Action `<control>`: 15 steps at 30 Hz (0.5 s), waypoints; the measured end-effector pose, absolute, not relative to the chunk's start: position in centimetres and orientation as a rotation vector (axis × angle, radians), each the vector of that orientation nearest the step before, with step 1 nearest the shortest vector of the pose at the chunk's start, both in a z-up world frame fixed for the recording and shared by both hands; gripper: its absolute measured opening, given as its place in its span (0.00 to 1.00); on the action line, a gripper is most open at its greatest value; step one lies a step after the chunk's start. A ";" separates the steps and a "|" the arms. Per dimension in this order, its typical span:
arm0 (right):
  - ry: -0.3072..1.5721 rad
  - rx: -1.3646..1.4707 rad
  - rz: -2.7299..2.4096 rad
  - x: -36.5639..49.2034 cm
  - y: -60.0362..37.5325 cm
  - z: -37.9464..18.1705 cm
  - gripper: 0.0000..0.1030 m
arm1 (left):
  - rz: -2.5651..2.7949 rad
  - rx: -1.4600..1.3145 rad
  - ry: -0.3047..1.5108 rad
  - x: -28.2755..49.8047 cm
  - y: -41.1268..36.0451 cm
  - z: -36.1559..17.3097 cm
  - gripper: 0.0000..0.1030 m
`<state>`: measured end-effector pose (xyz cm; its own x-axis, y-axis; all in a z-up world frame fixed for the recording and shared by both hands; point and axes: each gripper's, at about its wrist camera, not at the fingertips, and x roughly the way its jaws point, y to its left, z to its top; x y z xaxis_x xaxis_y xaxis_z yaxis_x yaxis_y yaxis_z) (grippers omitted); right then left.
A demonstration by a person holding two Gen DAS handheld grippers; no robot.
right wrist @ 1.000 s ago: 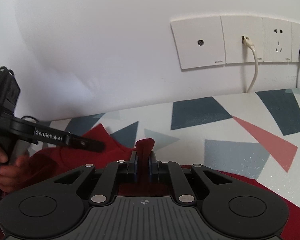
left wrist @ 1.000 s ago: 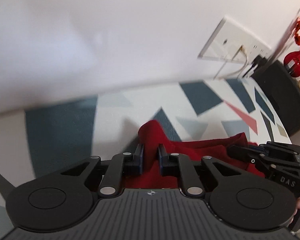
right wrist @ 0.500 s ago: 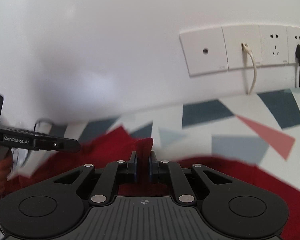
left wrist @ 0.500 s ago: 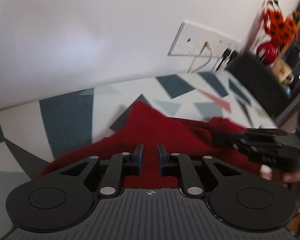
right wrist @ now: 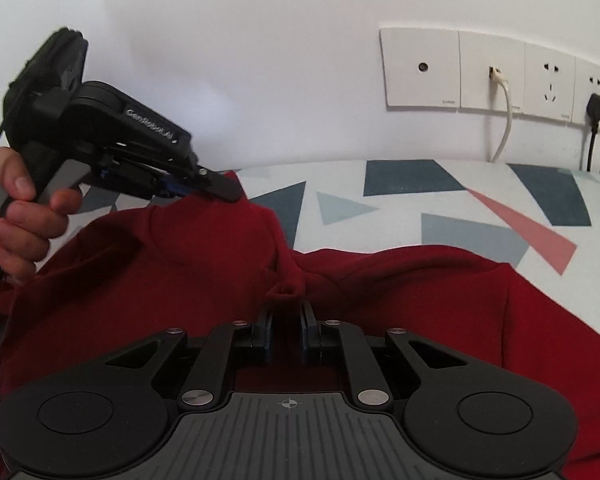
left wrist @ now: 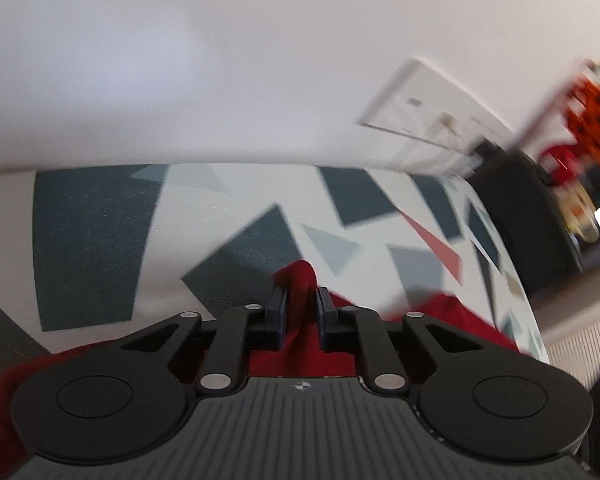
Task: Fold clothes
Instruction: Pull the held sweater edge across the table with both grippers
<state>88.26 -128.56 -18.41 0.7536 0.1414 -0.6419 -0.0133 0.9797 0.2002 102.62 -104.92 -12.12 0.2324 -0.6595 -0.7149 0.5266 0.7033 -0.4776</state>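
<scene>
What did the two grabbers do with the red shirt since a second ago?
The left gripper let the red garment slip for a moment, and its jaws are closing on a bunched fold again. Seen from the right wrist, it now sits higher, with more cloth drawn up beneath it. The right gripper kept its pinch on the cloth throughout. The patterned table and wall sockets stayed as they were.

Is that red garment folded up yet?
Not yet: the red garment lies loose and rumpled, pinched by both grippers.

My table (right wrist: 440,176) is white with grey and pink triangles. On it lies the red garment (right wrist: 400,292). A black box (left wrist: 520,216) sits at its far end.
</scene>
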 end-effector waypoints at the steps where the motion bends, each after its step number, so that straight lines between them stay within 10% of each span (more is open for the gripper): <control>1: 0.709 0.183 0.085 88.1 -128.6 -18.3 0.11 | -0.848 -0.125 1.035 102.1 -104.5 -11.7 0.14; 15: 0.836 0.210 0.105 83.9 -129.1 -17.4 0.30 | -1.141 0.057 1.108 91.1 -99.0 -12.5 0.30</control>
